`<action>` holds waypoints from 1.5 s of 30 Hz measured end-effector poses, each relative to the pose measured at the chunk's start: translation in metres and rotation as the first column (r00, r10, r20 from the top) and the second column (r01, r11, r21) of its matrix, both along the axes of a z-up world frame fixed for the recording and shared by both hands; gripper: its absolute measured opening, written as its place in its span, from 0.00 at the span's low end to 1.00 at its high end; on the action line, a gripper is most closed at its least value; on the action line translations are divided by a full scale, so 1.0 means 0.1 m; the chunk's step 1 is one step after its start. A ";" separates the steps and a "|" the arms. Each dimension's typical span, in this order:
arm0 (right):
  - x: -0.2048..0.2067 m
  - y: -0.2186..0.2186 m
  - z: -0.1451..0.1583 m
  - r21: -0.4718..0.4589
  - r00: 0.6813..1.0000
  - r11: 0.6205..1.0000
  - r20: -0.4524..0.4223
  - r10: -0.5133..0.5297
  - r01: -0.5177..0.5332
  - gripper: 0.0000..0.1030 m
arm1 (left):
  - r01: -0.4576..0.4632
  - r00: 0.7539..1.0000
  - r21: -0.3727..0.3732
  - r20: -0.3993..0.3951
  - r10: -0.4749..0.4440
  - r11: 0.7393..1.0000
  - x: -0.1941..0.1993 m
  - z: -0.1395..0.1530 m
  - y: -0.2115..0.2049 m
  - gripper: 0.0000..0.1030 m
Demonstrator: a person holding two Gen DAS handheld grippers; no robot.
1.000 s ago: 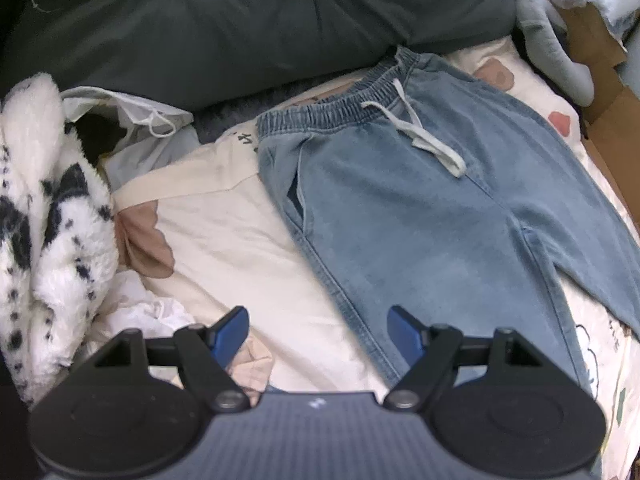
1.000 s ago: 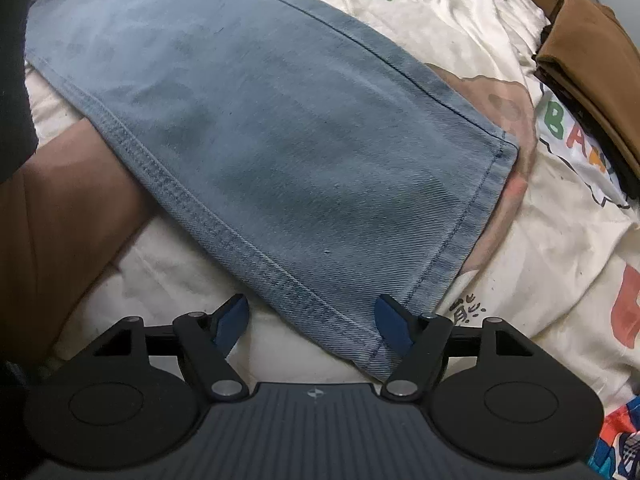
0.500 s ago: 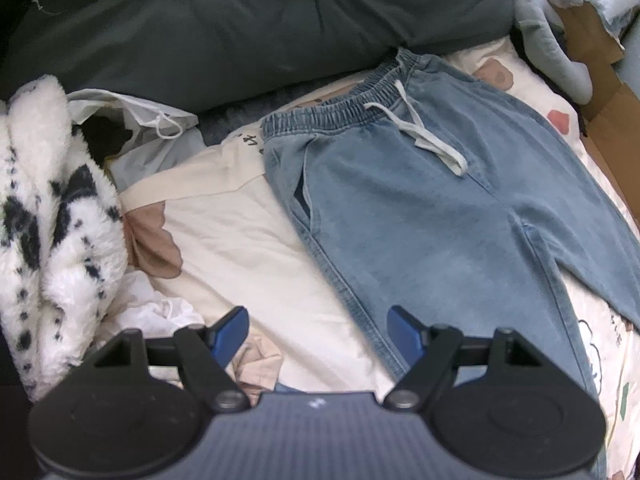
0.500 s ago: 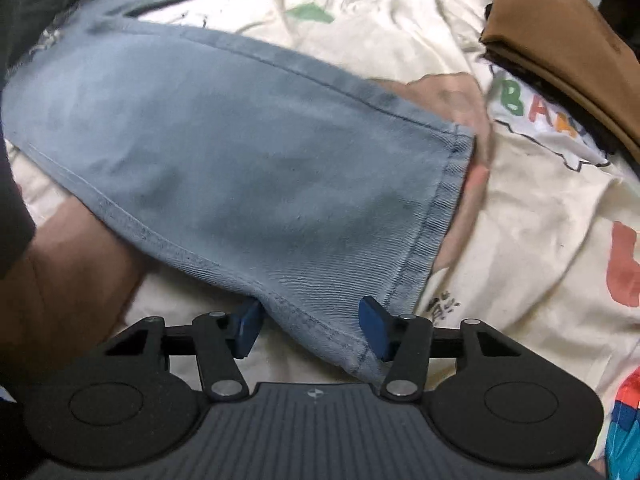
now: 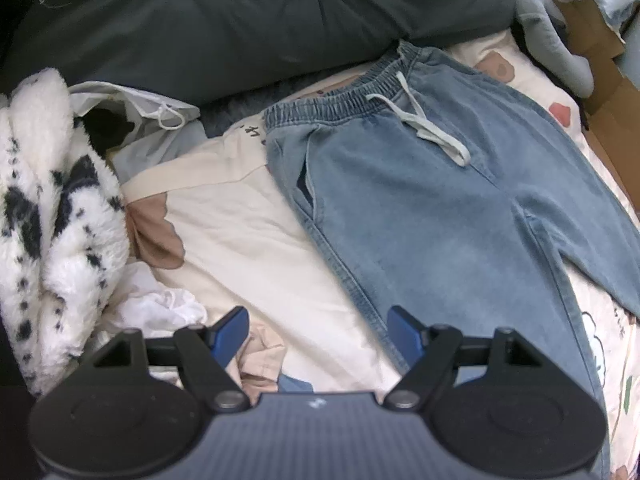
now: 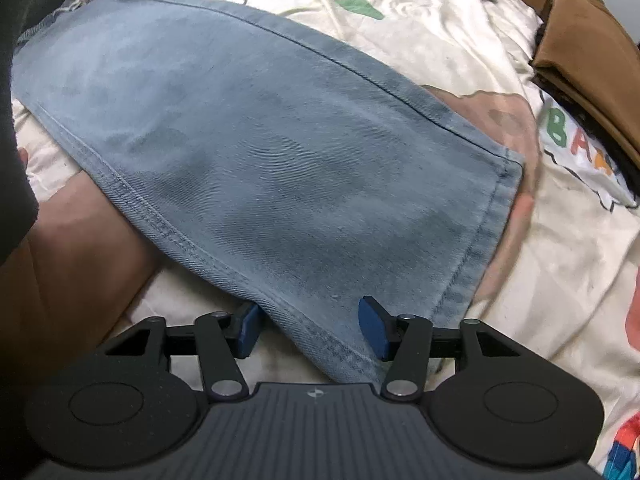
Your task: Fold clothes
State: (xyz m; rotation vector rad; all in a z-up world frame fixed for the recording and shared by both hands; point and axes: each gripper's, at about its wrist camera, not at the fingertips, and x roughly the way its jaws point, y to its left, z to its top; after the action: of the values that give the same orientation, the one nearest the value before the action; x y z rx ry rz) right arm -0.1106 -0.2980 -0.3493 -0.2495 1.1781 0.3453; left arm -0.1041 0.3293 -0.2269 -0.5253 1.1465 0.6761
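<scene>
Light blue denim trousers (image 5: 420, 208) with an elastic waist and a white drawstring (image 5: 424, 124) lie flat on a cream printed bedsheet (image 5: 248, 232). My left gripper (image 5: 318, 336) hangs open above the sheet, its right fingertip by the outer seam of a trouser leg, with nothing between its fingers. In the right wrist view the trouser leg (image 6: 260, 152) ends in a stitched hem. My right gripper (image 6: 310, 328) is closing. The leg's lower corner lies between its blue pads (image 6: 372, 328), which stand apart and do not press it.
A dark cushion (image 5: 240, 20) runs along the back. A white fluffy black-spotted garment (image 5: 48, 208) and a white bag (image 5: 152, 112) lie at the left. A grey plush toy (image 5: 556, 40) and cardboard (image 5: 608, 92) are at the right. Folded brown cloth (image 6: 588, 52) sits beyond the hem.
The right gripper's jaws have narrowed around the hem corner of the trouser leg, which now reaches in between them. The left gripper has stayed open and still.
</scene>
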 end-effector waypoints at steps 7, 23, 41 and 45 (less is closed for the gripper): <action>0.01 -0.04 0.04 -0.037 0.999 0.998 -0.008 0.046 -0.046 0.16 | -0.016 1.000 -0.029 -0.010 0.016 0.999 0.00 -0.15 0.04 0.76; 0.14 0.11 -0.01 -0.080 0.994 0.993 -0.069 0.083 -0.088 0.12 | -0.028 0.999 -0.066 -0.031 0.026 0.997 0.09 -0.39 0.25 0.76; 0.27 -0.06 0.62 -0.037 0.997 0.997 -0.040 0.071 -0.072 0.03 | -0.135 0.984 -0.212 0.085 0.156 0.968 0.02 -0.98 0.44 0.76; 0.32 -0.07 0.70 -0.028 0.998 0.999 -0.039 0.044 -0.045 0.02 | -0.158 0.969 -0.231 0.150 0.196 0.960 -0.02 -1.01 0.54 0.74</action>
State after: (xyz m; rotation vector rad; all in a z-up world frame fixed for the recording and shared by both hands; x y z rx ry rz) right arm -0.0784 -0.3052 -0.2794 -0.2955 1.2174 0.3737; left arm -0.1058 0.3829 -0.3279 -0.8652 1.0234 0.6490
